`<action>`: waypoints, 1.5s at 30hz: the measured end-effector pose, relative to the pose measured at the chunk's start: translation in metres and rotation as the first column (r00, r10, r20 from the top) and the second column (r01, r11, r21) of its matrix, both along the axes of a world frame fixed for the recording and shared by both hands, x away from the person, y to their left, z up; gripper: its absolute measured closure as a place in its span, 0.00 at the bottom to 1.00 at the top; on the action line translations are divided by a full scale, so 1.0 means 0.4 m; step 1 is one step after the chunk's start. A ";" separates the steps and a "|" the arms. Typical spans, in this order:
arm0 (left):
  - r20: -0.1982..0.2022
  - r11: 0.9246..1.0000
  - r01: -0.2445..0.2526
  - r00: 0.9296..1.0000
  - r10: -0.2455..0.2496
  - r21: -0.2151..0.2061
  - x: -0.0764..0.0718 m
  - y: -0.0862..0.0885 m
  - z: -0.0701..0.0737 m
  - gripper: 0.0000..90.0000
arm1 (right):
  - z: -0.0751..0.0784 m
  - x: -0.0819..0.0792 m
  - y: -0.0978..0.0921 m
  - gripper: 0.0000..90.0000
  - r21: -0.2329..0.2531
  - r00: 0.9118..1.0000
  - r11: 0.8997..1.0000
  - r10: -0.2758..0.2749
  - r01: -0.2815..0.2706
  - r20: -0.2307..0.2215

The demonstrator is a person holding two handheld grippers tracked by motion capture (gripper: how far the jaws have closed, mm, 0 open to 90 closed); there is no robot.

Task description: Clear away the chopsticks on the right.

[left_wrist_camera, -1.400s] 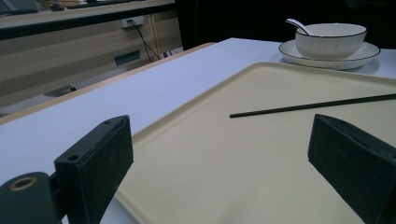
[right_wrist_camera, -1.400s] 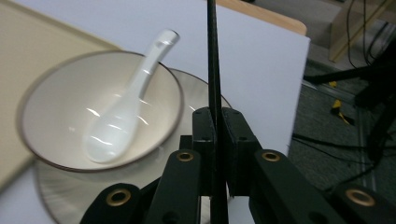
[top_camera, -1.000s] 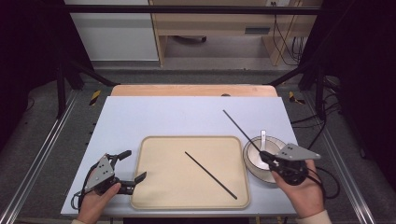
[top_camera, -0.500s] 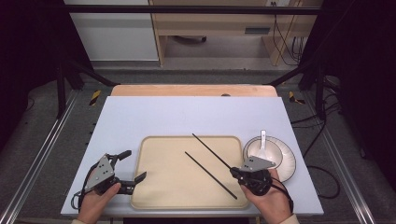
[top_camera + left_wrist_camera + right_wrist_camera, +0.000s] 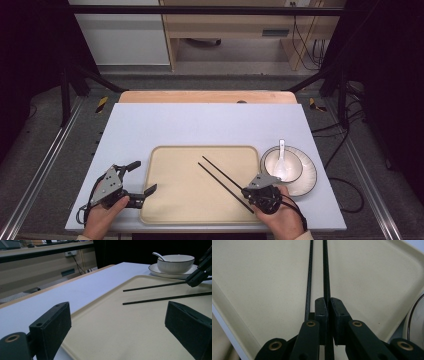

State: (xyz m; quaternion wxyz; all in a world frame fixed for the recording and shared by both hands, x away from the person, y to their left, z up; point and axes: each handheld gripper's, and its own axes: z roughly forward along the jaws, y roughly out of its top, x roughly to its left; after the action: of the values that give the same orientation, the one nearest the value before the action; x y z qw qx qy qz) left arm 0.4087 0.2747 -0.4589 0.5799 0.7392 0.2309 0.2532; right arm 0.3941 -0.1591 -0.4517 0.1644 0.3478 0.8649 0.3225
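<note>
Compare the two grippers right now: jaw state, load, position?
The left gripper has its jaws wide apart and holds nothing; the right gripper is shut on a chopstick. The left gripper sits at the tray's left edge; the right gripper is at its right side, near the bowl. Both are hand-held, low over the table.

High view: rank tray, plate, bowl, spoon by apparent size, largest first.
1. tray
2. plate
3. bowl, sitting on the plate
4. spoon, resting in the bowl
None look alike in size.

Ahead of the left gripper (image 5: 138,179), bare tray (image 5: 170,200); farther on lie two chopsticks (image 5: 222,180). Just right of the right gripper (image 5: 247,192) stands the bowl (image 5: 283,165).
</note>
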 end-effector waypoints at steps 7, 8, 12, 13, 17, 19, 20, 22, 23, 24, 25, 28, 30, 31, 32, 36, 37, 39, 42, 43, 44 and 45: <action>0.000 1.000 0.000 1.000 0.000 0.000 0.000 0.000 0.000 0.07 | -0.010 0.004 0.001 0.94 -0.018 1.000 1.000 0.005 -0.005 -0.022; 0.000 1.000 0.000 1.000 0.000 -0.001 0.000 0.000 0.000 0.07 | -0.011 0.004 0.002 0.94 -0.021 1.000 1.000 0.006 -0.006 -0.021; 0.000 1.000 0.000 1.000 0.000 -0.001 0.000 0.000 0.000 0.07 | -0.015 0.003 0.007 0.94 -0.024 1.000 1.000 0.009 -0.010 -0.029; 0.001 1.000 0.001 1.000 -0.001 0.000 0.000 0.000 0.001 0.07 | -0.016 0.004 0.008 0.94 -0.022 0.999 1.000 0.011 -0.012 -0.030; 0.001 1.000 0.000 1.000 0.000 -0.001 0.000 0.000 0.001 0.07 | -0.021 0.004 0.010 0.94 -0.033 0.999 0.999 0.013 -0.014 -0.039; 0.002 1.000 0.000 1.000 0.000 -0.001 0.000 0.001 0.001 0.07 | -0.024 0.005 0.011 0.94 -0.036 0.999 0.999 0.017 -0.018 -0.040; 0.002 1.000 0.000 1.000 0.000 -0.001 0.000 0.001 0.001 0.07 | -0.024 0.005 0.012 0.93 -0.039 0.999 0.999 0.018 -0.020 -0.041; 0.001 1.000 0.000 1.000 0.000 -0.002 0.000 0.001 0.001 0.07 | -0.026 0.004 0.013 0.93 -0.037 0.999 0.999 0.022 -0.024 -0.044; 0.001 1.000 0.000 1.000 0.000 -0.002 0.000 0.001 0.001 0.07 | -0.028 0.005 0.014 0.92 -0.043 0.999 0.999 0.018 -0.021 -0.050; 0.001 1.000 0.000 1.000 0.000 -0.002 0.000 0.001 0.001 0.07 | -0.028 0.005 0.014 0.92 -0.043 0.999 0.999 0.018 -0.021 -0.050; 0.002 1.000 -0.001 1.000 0.001 -0.002 0.000 0.001 0.001 0.07 | -0.028 0.004 0.014 0.91 -0.041 0.999 0.999 0.015 -0.017 -0.050; 0.005 1.000 -0.004 1.000 0.004 -0.002 0.000 0.002 0.003 0.07 | -0.020 0.000 0.014 0.85 -0.027 0.999 0.999 0.020 -0.021 -0.030; 0.006 1.000 -0.004 1.000 0.004 -0.003 -0.002 0.001 0.005 0.07 | -0.011 -0.008 0.012 0.79 0.002 1.000 1.000 0.021 -0.021 0.001; 0.005 1.000 -0.003 1.000 0.003 -0.005 -0.003 0.000 0.006 0.07 | -0.011 -0.008 0.012 0.79 0.002 1.000 1.000 0.021 -0.021 0.001; 0.004 1.000 0.000 1.000 0.000 -0.001 -0.005 -0.004 0.010 0.07 | -0.008 -0.012 0.009 0.76 0.022 1.000 0.999 0.027 -0.027 0.010; -0.025 1.000 0.007 1.000 -0.007 0.023 -0.014 -0.030 0.021 0.08 | 0.005 -0.023 -0.014 0.48 0.125 0.998 0.992 -0.001 -0.008 0.068; -0.040 1.000 0.005 0.999 -0.004 0.024 -0.017 -0.041 0.026 0.09 | 0.009 -0.025 -0.021 0.42 0.139 0.996 0.990 -0.015 0.003 0.083; -0.087 1.000 0.013 0.996 -0.011 0.020 -0.018 -0.068 0.035 0.10 | 0.015 -0.029 -0.034 0.29 0.183 0.993 0.983 -0.053 0.033 0.106; -0.141 0.998 0.020 0.990 -0.012 0.052 -0.018 -0.118 0.041 0.18 | 0.021 -0.039 -0.049 0.15 0.212 0.986 0.976 -0.083 0.052 0.141; -0.161 0.998 0.023 0.987 -0.013 0.065 -0.016 -0.136 0.041 0.22 | 0.021 -0.043 -0.054 0.12 0.214 0.985 0.975 -0.084 0.051 0.148; -0.177 0.997 0.032 0.984 -0.018 0.076 -0.013 -0.154 0.038 0.25 | 0.022 -0.047 -0.058 0.10 0.218 0.983 0.974 -0.088 0.052 0.158; -0.193 0.994 0.042 0.981 -0.023 0.097 -0.009 -0.172 0.035 0.31 | 0.023 -0.051 -0.063 0.10 0.228 0.981 0.972 -0.100 0.060 0.165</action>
State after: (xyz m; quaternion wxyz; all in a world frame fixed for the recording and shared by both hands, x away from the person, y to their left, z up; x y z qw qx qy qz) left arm 0.4049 0.2060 -0.4448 0.5211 0.7920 0.2606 0.1824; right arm 0.3739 -0.1844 -0.4423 0.2129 0.3689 0.7909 0.4394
